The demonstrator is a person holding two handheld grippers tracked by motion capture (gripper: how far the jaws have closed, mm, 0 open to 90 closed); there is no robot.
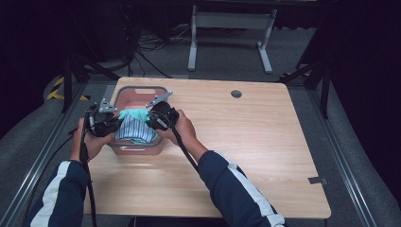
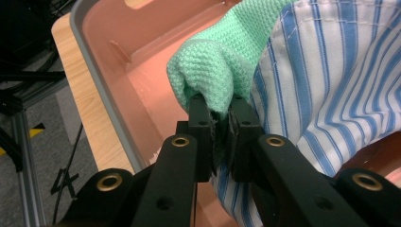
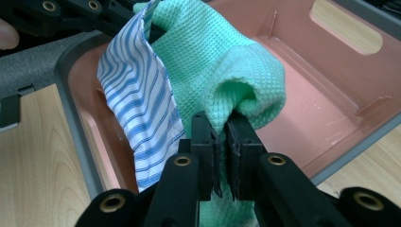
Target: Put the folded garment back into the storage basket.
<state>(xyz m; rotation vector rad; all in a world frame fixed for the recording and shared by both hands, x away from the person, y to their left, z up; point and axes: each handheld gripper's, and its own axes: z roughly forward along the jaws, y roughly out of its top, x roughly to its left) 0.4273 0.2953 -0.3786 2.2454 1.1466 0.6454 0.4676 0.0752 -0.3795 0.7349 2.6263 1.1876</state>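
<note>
A mint green waffle cloth and a blue-and-white striped cloth hang together over a pink basin with a grey rim. My left gripper is shut on a fold of the green cloth. My right gripper is shut on another fold of the same green cloth, with the striped cloth draped beside it. In the high view both grippers, left and right, hold the bundle from opposite sides just above the basin.
The basin stands at the left of a wooden table, whose right half is bare wood. A round cable hole sits near the far edge. A metal frame and cables lie on the floor beyond.
</note>
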